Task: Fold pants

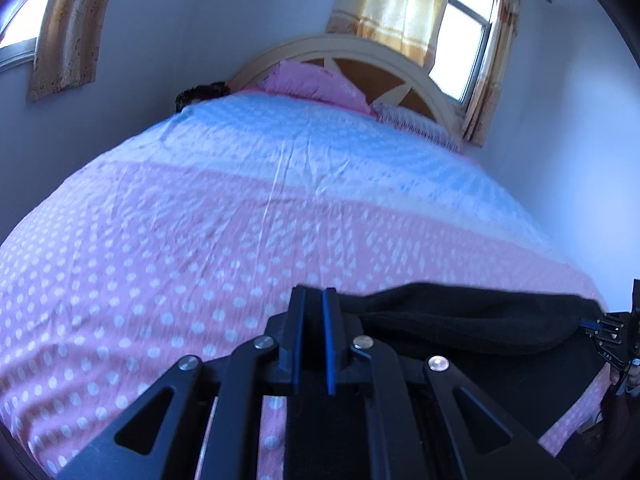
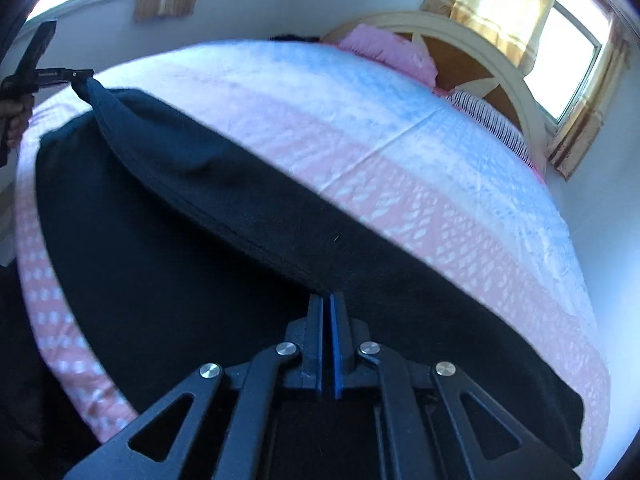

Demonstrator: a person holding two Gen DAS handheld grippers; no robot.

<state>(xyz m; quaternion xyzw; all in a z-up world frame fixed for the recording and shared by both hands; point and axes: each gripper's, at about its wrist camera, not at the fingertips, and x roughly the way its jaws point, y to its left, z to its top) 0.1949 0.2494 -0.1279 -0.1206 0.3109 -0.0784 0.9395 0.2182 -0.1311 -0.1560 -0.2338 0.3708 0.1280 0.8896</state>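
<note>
Black pants [image 1: 460, 320] lie along the near edge of the bed, with one edge lifted and stretched between both grippers. My left gripper [image 1: 314, 294] is shut on one end of that edge; the right wrist view shows it at the far left [image 2: 82, 75], pinching a corner of the cloth. My right gripper [image 2: 326, 300] is shut on the pants [image 2: 200, 240] at the other end, and it shows at the right rim of the left wrist view [image 1: 592, 325]. A hand [image 2: 16, 120] holds the left gripper's handle.
The bed's pink and blue dotted sheet [image 1: 200, 220] stretches away from the pants. At the far end stand a pink pillow [image 1: 316, 80] and a cream arched headboard [image 1: 360, 52]. Curtained windows [image 1: 468, 40] are set in the walls behind.
</note>
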